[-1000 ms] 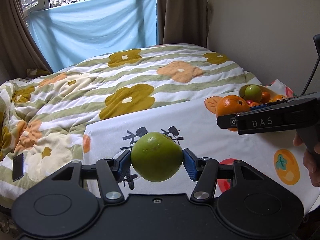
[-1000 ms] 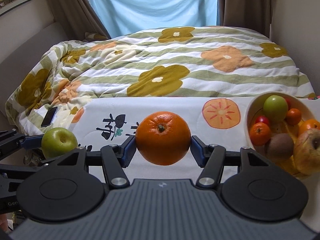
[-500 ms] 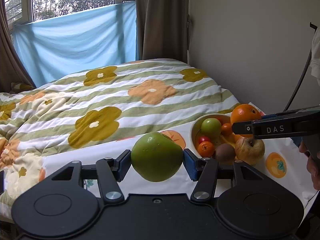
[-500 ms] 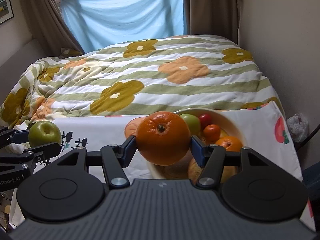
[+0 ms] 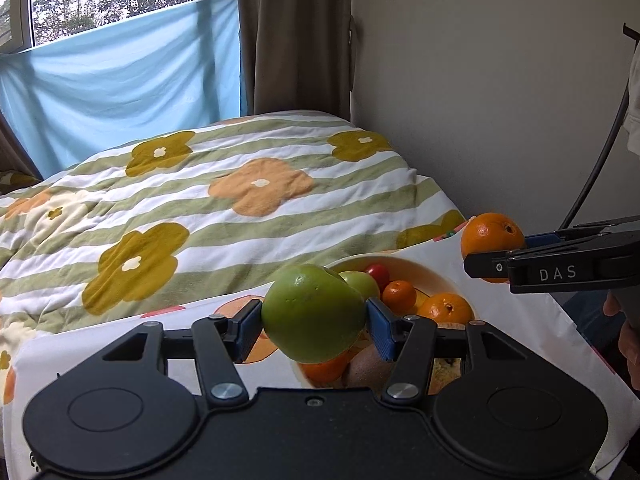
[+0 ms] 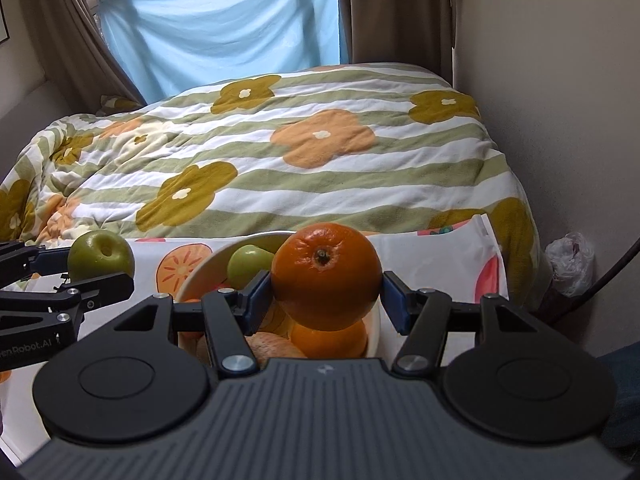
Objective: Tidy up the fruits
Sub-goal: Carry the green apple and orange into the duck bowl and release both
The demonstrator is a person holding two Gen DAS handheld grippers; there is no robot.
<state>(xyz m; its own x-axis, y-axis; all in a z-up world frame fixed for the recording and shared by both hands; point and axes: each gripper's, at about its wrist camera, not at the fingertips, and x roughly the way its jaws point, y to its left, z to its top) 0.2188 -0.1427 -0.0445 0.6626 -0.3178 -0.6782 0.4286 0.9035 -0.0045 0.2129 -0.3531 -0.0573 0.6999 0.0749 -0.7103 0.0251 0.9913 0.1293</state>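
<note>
My left gripper (image 5: 313, 322) is shut on a green apple (image 5: 312, 312), held in the air just above the near left part of a cream fruit bowl (image 5: 420, 270). My right gripper (image 6: 326, 294) is shut on a large orange (image 6: 326, 276), hanging over the same bowl (image 6: 200, 276). The bowl holds several fruits: a green apple (image 5: 362, 282), a red fruit (image 5: 378, 274), small oranges (image 5: 446, 308) and a kiwi (image 5: 368, 370). In the left wrist view the orange (image 5: 490, 236) shows at the right in the right gripper. In the right wrist view the held green apple (image 6: 100, 254) shows at the left.
The bowl stands on a white cloth with fruit prints (image 5: 516, 320) at the foot of a bed with a flowered striped quilt (image 5: 224, 200). A beige wall (image 5: 480, 80) runs along the right. A plastic bag (image 6: 570, 264) lies on the floor beside the bed. A hand (image 5: 630, 344) shows at the right edge.
Both grippers have swept to the right across the cloth with their fruits held. The bowl has come from the right side of each view to directly under the fingers.
</note>
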